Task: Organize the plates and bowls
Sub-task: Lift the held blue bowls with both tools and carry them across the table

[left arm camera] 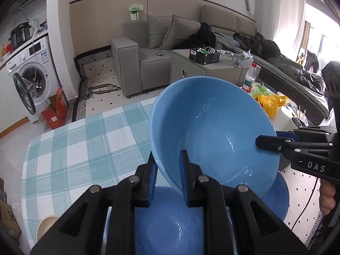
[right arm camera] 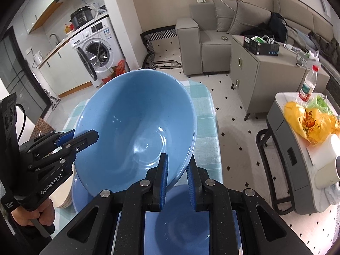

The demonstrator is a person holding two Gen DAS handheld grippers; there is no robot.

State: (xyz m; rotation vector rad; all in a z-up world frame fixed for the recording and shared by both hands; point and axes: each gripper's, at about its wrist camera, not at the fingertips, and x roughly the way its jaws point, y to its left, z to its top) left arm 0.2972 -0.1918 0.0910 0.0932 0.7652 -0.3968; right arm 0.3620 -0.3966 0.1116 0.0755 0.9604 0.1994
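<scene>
A large blue bowl (left arm camera: 212, 131) is held tilted in the air by both grippers. My left gripper (left arm camera: 167, 159) is shut on its near rim. My right gripper (right arm camera: 177, 163) is shut on the opposite rim, and it shows in the left wrist view (left arm camera: 269, 143). The bowl also fills the right wrist view (right arm camera: 136, 131), where the left gripper (right arm camera: 85, 139) clamps the rim. A second blue bowl (left arm camera: 170, 223) sits just below on a blue plate (left arm camera: 276, 197); it also shows in the right wrist view (right arm camera: 182, 218).
The table has a teal checked cloth (left arm camera: 80, 148). A cream bowl (left arm camera: 45, 225) sits at its near left; a stack of cream dishes (right arm camera: 63, 193) shows beside the blue plate. A side table (right arm camera: 297, 148) with a yellow bag and a bottle stands to the right.
</scene>
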